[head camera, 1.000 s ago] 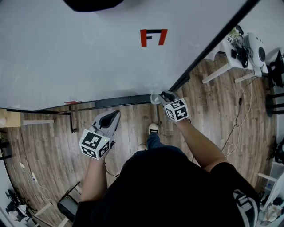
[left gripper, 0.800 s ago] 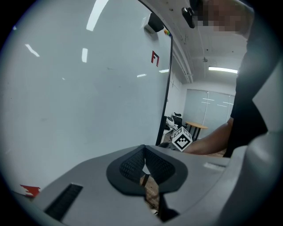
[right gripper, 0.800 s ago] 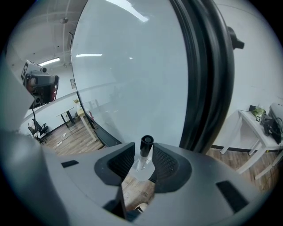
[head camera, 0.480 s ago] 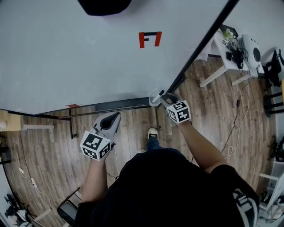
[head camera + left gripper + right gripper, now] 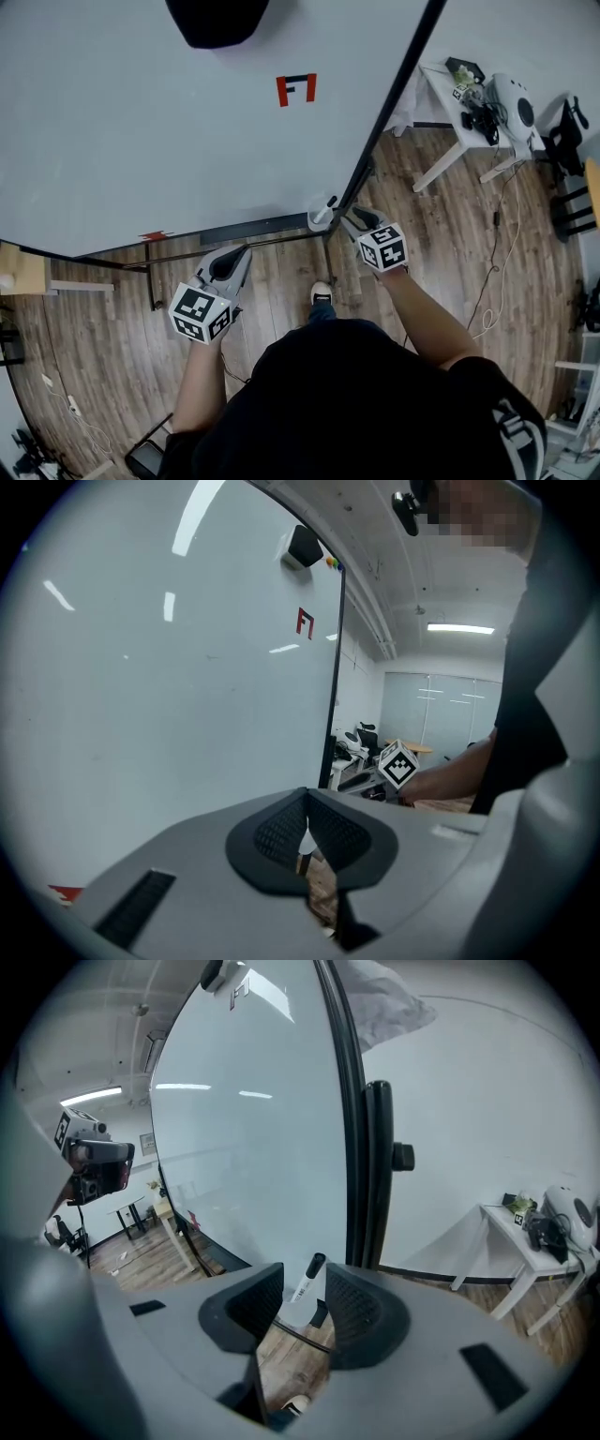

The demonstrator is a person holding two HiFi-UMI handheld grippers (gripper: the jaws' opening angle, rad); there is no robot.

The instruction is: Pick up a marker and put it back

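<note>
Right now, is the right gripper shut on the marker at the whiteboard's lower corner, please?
No: the right gripper is open; its jaws have just been opening, clear of the marker at the whiteboard's lower corner, as the right gripper view shows.

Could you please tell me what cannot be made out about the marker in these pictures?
- Marker: what holds its lower end is mostly hidden by the right tongs, right gripper view.
- Marker's print: too small to read, right gripper view.
- Black object on the whiteboard: cut off by the top edge, head view.
</note>
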